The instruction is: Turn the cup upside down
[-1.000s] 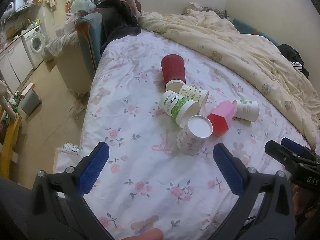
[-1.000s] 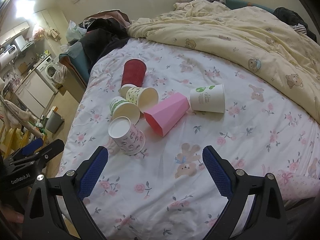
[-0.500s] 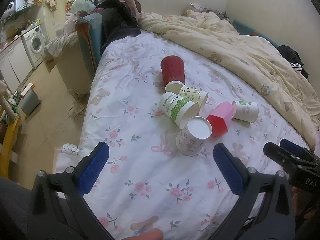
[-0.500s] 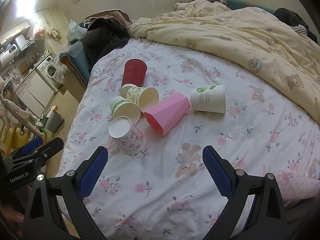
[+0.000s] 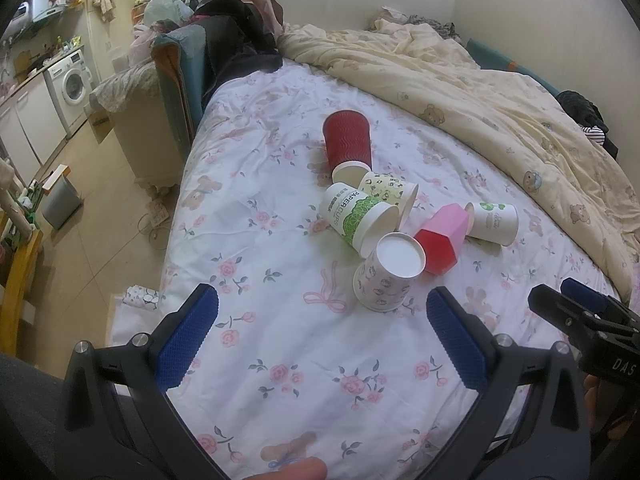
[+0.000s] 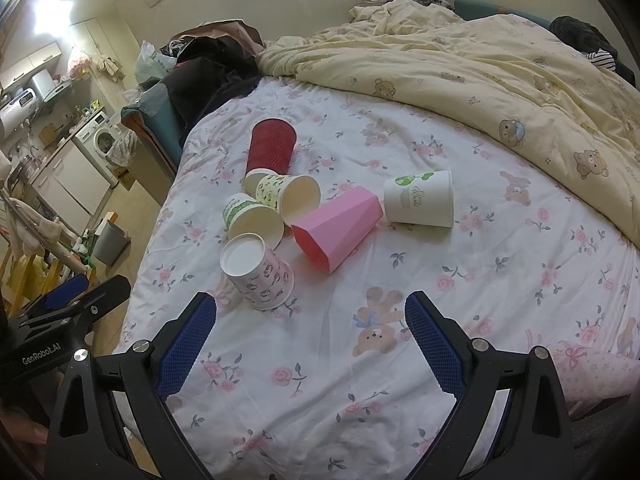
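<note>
Several cups lie in a cluster on the floral bedsheet [image 5: 260,312]. A patterned paper cup [image 5: 386,274] [image 6: 260,276] stands upside down, bottom up, nearest to me. On their sides lie a red ribbed cup [image 5: 347,142] [image 6: 270,152], a green-print cup [image 5: 358,216] [image 6: 250,218], a yellow-print cup [image 5: 390,192] [image 6: 292,196], a pink faceted cup [image 5: 442,238] [image 6: 338,224] and a white cup [image 5: 492,222] [image 6: 420,200]. My left gripper [image 5: 320,340] is open and empty, short of the cups. My right gripper [image 6: 310,340] is open and empty, also short of them.
A yellow bear-print duvet [image 5: 480,92] [image 6: 500,68] is bunched along the far and right side of the bed. Dark clothes [image 5: 232,40] are piled at the bed's far left corner. The bed's left edge drops to the floor [image 5: 100,208], with a washing machine [image 5: 74,82] beyond.
Both grippers stay open and almost still; the left view has shifted very slightly. The cups have not moved.
</note>
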The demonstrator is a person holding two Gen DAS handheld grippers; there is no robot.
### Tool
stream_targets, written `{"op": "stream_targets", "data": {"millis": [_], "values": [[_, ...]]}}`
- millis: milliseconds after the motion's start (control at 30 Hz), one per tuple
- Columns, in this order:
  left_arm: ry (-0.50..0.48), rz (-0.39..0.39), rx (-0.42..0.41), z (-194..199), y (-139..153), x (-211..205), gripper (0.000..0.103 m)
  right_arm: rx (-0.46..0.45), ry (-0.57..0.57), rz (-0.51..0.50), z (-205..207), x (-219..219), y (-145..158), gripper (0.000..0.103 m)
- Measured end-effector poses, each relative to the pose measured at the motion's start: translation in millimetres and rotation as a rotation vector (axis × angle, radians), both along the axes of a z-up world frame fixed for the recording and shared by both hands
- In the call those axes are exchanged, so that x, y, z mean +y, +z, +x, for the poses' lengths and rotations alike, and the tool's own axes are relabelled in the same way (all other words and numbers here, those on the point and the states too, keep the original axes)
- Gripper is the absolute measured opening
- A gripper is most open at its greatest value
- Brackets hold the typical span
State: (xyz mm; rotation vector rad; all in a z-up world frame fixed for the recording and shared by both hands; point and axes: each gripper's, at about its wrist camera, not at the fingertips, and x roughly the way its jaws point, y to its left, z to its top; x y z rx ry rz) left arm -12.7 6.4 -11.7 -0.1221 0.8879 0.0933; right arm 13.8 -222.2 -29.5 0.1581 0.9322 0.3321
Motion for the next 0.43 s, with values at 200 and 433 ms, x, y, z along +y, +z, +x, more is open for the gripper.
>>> {"op": "stream_targets", "data": {"millis": [200,433], "values": [[0.0,0.002,0.0,0.2,0.3,-0.1,0.103,0.0,0.001,-0.001,-0.4,0.9,0.1,0.098],[0.001,-0.01,-0.005,-1.2,0.8,0.4,0.103,0.002,0.015,-0.004,-0.9,4.3,-2.0,0.098]]}}
